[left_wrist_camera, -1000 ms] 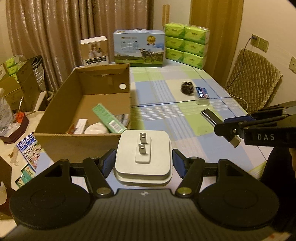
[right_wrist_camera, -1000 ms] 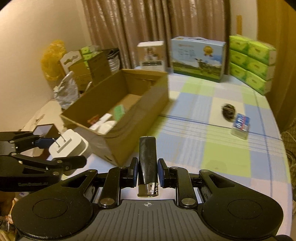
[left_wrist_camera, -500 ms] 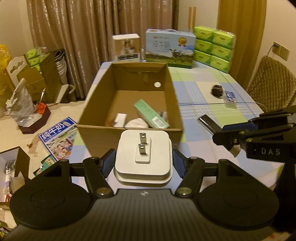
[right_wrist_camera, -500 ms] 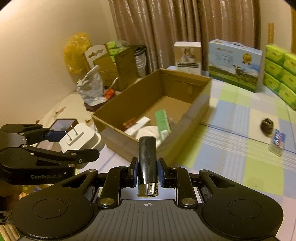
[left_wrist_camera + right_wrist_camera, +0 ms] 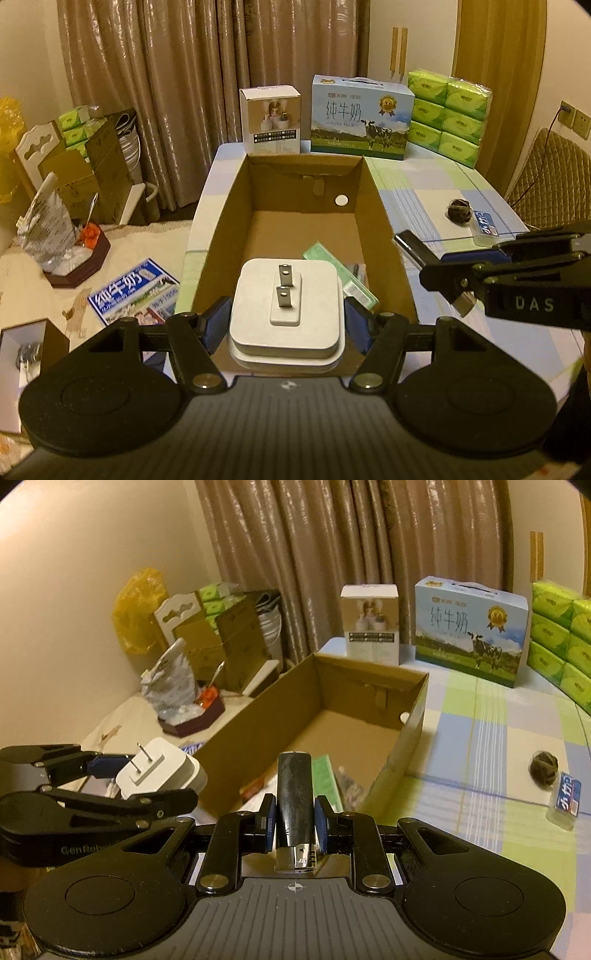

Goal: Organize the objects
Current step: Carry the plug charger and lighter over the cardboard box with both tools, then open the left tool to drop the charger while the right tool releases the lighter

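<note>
My left gripper (image 5: pixel 286 325) is shut on a white plug adapter (image 5: pixel 284 314), prongs up, held over the near end of the open cardboard box (image 5: pixel 373 206). It also shows in the right wrist view (image 5: pixel 159 771). My right gripper (image 5: pixel 294 823) is shut on a black lighter (image 5: pixel 294 794), held just over the box's near right corner; the lighter also shows in the left wrist view (image 5: pixel 424 258). Inside the box lie a green packet (image 5: pixel 343 273) and other small items. A dark round ball (image 5: pixel 458 210) and a small blue pack (image 5: pixel 485 225) lie on the tablecloth to the right.
A milk carton box (image 5: pixel 360 118), a white product box (image 5: pixel 269 120) and stacked green tissue packs (image 5: pixel 448 114) stand at the table's far end. Boxes, a bag and a magazine (image 5: pixel 133 291) clutter the floor left. A chair (image 5: pixel 554 181) stands right.
Both grippers have moved left toward the box with their objects still held. The left gripper now hovers over the box's near end; the right is at its near right corner.
</note>
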`<move>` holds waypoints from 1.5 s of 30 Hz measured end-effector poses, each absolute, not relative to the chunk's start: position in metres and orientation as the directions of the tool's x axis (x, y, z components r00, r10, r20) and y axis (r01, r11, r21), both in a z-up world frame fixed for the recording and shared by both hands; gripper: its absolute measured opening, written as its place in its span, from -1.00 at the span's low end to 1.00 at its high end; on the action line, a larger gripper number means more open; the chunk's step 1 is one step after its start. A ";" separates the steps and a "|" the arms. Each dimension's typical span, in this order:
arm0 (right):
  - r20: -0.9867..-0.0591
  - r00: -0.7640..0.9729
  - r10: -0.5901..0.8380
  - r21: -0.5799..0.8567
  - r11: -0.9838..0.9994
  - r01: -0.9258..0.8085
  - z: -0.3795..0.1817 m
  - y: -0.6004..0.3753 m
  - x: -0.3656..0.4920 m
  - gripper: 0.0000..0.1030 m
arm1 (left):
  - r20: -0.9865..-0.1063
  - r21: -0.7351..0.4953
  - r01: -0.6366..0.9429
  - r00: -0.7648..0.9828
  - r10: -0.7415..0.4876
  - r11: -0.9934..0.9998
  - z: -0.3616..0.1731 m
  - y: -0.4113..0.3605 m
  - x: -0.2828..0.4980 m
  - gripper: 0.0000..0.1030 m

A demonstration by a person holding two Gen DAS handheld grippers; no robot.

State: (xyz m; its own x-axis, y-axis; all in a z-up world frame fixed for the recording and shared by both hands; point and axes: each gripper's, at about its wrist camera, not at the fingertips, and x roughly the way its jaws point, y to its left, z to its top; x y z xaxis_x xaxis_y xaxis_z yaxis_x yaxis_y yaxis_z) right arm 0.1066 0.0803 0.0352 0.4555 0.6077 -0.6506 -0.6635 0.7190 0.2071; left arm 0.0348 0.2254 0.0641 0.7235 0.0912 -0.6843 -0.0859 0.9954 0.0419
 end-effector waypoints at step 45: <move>-0.631 0.440 0.639 0.377 0.748 -0.546 0.007 0.098 0.217 0.04 | -0.705 0.009 -0.073 0.706 0.058 0.997 0.032 0.268 0.138 0.45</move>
State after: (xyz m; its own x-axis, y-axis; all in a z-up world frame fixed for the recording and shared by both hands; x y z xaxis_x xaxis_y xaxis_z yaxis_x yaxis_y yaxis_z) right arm 0.2168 0.0978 0.0068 0.4395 0.6392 -0.6310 -0.5463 0.7479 0.3772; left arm 0.1375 0.2685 0.0318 0.7064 0.0585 -0.7054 -0.0732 0.9973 0.0094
